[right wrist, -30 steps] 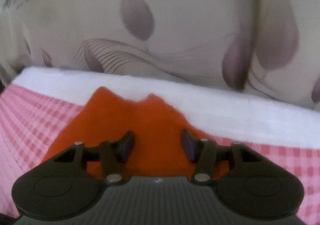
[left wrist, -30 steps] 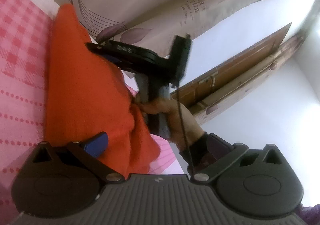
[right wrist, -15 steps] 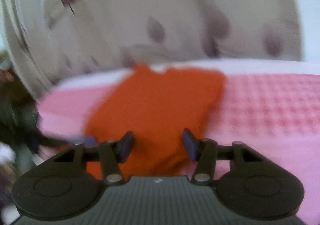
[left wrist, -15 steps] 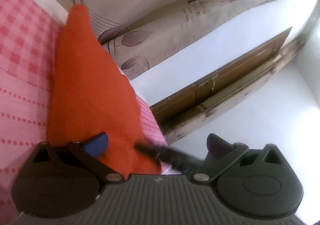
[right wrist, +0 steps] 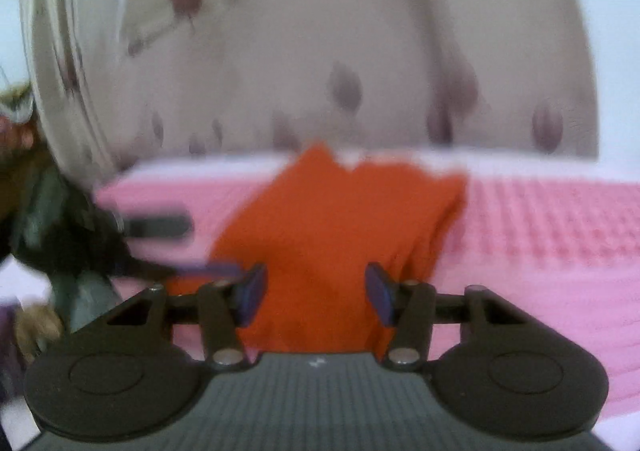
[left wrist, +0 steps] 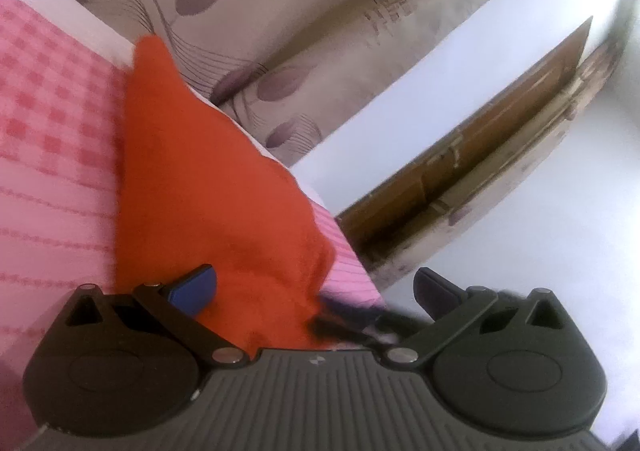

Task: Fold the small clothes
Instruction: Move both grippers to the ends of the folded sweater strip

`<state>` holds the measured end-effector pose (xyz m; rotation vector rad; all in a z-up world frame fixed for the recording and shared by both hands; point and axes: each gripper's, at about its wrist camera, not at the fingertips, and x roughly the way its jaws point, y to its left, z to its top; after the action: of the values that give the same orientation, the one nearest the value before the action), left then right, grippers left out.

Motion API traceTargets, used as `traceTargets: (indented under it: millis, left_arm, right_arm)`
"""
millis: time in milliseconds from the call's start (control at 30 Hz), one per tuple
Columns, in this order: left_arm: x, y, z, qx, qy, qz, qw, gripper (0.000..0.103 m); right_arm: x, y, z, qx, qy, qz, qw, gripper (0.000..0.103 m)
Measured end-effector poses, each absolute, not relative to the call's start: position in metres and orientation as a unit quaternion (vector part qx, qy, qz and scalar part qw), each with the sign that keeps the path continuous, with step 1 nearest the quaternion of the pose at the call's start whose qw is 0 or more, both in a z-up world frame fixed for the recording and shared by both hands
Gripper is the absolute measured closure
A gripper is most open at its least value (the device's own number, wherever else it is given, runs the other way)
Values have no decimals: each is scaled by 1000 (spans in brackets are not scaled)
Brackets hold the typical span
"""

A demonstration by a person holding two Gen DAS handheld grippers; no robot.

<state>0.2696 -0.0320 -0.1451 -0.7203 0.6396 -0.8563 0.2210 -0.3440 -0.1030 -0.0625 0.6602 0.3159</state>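
An orange garment (left wrist: 208, 187) lies folded into a narrow strip on the pink checked bed cover (left wrist: 52, 139); it also shows in the right wrist view (right wrist: 340, 227). My left gripper (left wrist: 316, 291) is open wide, its fingers either side of the garment's near end, holding nothing. My right gripper (right wrist: 314, 293) is open and empty, hovering just before the garment's near edge. The left gripper shows blurred at the left of the right wrist view (right wrist: 152, 227).
A cream curtain with purple leaves (left wrist: 280, 11) hangs behind the bed. A white band (right wrist: 520, 167) runs along the bed's far edge. A wooden door (left wrist: 480, 171) and white wall stand to the right.
The right gripper has pulled back from the garment's far end to its near end. The person's hand and right gripper left the left wrist view. The garment now lies flat.
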Motion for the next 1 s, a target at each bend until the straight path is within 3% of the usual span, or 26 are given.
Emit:
traceTargets:
  millis: [267,467,700,833,1000]
  left_arm:
    - [239,11,-140,-343,284,-330,832,0]
    - [212,-6,-120,-177,316,-323,874,0]
    - [209,-39,-115,15,325,-234,916,0]
    - [223,-53,-118,58,329,-173,927,0]
    - [238,-47,-123,31,344,-121,931,0]
  right_arm:
    - [228,-363,-115,15,334,140,932,48]
    - [226,-356,-116,4,333,145,932,40]
    - [219,-354,-115,3,330,142,933,39]
    - [219,-351,-115,-1,329,140,934,39]
    - [219,-351,-116,-1,329,140,934,38]
